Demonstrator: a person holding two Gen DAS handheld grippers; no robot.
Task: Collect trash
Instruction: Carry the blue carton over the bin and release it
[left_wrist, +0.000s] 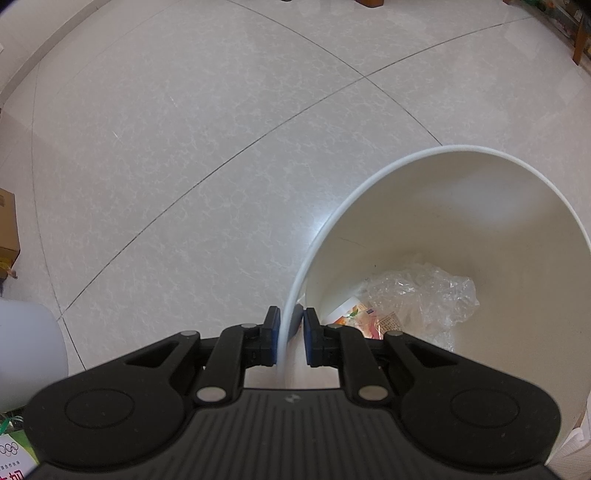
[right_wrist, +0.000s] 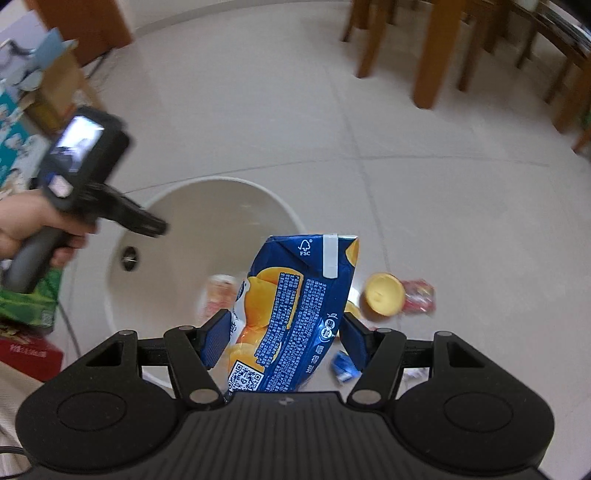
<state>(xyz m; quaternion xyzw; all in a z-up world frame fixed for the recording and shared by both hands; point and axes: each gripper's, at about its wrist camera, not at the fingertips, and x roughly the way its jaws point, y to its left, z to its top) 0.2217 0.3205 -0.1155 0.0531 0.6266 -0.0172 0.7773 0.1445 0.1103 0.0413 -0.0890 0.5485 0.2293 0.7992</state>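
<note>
Right gripper (right_wrist: 282, 338) at bottom centre of its view clamps a crumpled blue juice carton (right_wrist: 295, 314), jaws half-wide around it, carton hanging over the white bin (right_wrist: 122, 273) so it can drop straight in. Left gripper (left_wrist: 291, 334) is pinched nearly closed on the bin's rim (left_wrist: 295, 288), lower centre of the left view, probably to steady and tilt the bin; plastic wrap (left_wrist: 424, 295) already lies inside. More trash remains on the floor at right: yellow cup (right_wrist: 382, 293), red wrapper (right_wrist: 419, 295).

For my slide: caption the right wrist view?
Right gripper holds a blue juice carton above the white bin.
</note>
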